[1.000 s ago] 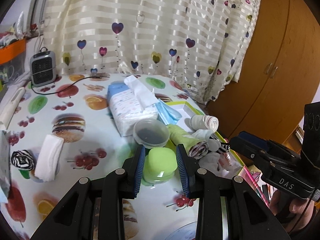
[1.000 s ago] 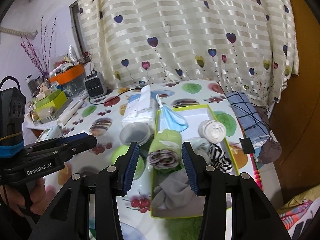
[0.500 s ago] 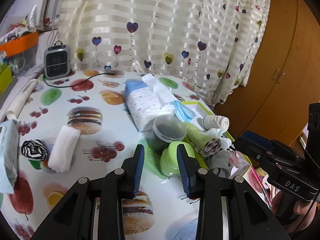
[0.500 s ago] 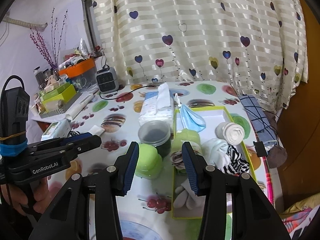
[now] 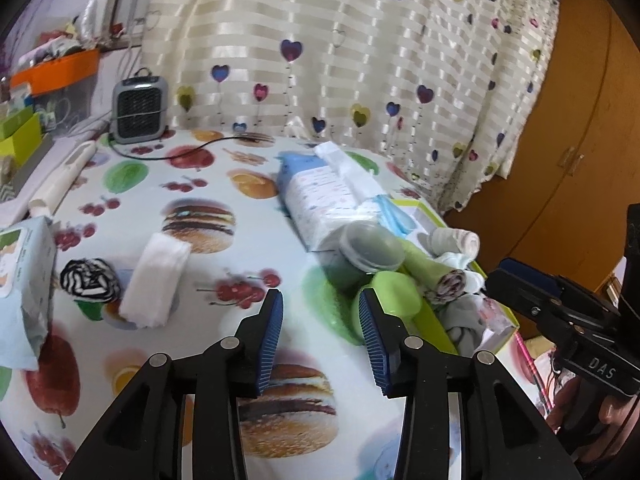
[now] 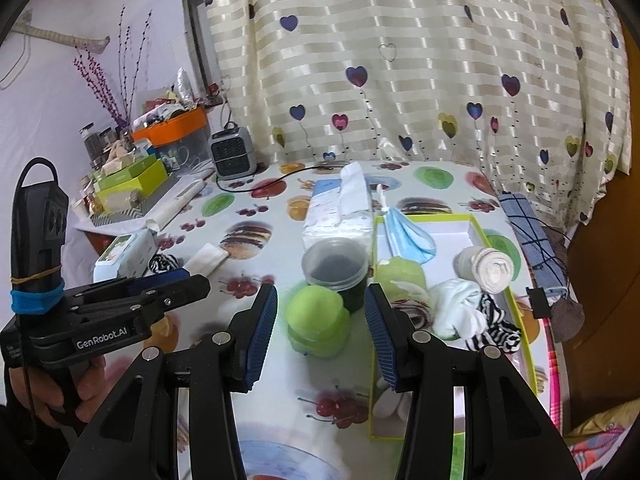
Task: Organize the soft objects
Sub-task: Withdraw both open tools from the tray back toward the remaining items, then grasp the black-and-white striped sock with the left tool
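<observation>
While both pairs of blue-padded fingers stand wide apart and hold nothing, the left gripper point(image 5: 320, 320) hangs over bare desk point(image 5: 208, 184) at the lower centre of its frame, and the right gripper point(image 6: 320, 320) frames the lime-green round plastic lidded jar point(image 6: 318, 326) without touching it. That jar and the clear plastic tub with dark contents point(image 6: 335, 270) just behind it stand hard against the left wall of the shallow white tray with a lime-green rim point(image 6: 478, 226), probably pushed aside as hard things so the tray takes only soft ones.

In the tray, right of centre in the right wrist view, lie a pale blue face mask point(image 6: 408, 236), a rolled green cloth point(image 6: 400, 280), a cream rolled sock point(image 6: 490, 266) and a white cloth beside a zebra-striped one point(image 6: 494, 326).

Two soft things are not yet sorted: a zebra-striped rolled sock point(image 5: 90, 280) and a folded white towel point(image 5: 156, 276), touching or nearly so, at the left of the left wrist view. The open left fingers seem meant for them.

The tray's near end is hidden behind the right finger. The tub's contents are too dark to name, and the edges of the left wrist view are smeared.
</observation>
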A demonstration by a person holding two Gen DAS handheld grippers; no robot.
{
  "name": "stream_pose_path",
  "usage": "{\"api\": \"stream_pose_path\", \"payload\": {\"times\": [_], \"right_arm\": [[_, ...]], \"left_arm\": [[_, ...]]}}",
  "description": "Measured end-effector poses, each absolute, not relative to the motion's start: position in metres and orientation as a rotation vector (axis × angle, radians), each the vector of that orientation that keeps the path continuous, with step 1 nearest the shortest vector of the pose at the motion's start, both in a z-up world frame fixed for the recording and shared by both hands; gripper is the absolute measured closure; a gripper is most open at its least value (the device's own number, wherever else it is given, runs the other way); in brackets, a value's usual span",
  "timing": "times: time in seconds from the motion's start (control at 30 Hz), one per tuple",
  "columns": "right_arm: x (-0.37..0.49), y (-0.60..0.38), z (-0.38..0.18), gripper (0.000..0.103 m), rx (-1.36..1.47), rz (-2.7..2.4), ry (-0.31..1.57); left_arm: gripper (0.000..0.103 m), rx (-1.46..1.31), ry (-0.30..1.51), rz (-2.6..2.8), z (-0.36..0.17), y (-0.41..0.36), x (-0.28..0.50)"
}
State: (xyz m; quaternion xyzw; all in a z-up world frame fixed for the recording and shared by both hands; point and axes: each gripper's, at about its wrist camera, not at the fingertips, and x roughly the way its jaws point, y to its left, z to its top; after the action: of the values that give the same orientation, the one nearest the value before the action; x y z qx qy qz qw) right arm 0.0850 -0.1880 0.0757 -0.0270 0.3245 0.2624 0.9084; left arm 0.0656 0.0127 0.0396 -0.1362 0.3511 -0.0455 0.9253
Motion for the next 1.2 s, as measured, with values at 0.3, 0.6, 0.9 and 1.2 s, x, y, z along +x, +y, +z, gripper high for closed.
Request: {"api": "stream_pose_path", "payload": {"times": [0.3,0.6,0.9,1.2], "right_arm": [[0.083,-0.166,0.073,0.056,-0.077,0.604,0.68],[0.082,-0.142,0.07,0.056,-0.114,0.65,0.693],[0.087,-0.12,0.062,0.056,-0.149,0.692,0.712],[0.094,-0.107,0.058,0.056,-0.155,0.722,0.719]], "left_arm": [[0.06,-0.326,0.717,0.017,0.03,0.054,0.059],[0.054,-0.369,0.73,0.163,0.015,0.112,0.06],[0.051,-0.41,0.746,0.287,-0.004,0.149,0.076],[0.051,-0.393,0.766,0.41,-0.018,0.166,0.1]]}}
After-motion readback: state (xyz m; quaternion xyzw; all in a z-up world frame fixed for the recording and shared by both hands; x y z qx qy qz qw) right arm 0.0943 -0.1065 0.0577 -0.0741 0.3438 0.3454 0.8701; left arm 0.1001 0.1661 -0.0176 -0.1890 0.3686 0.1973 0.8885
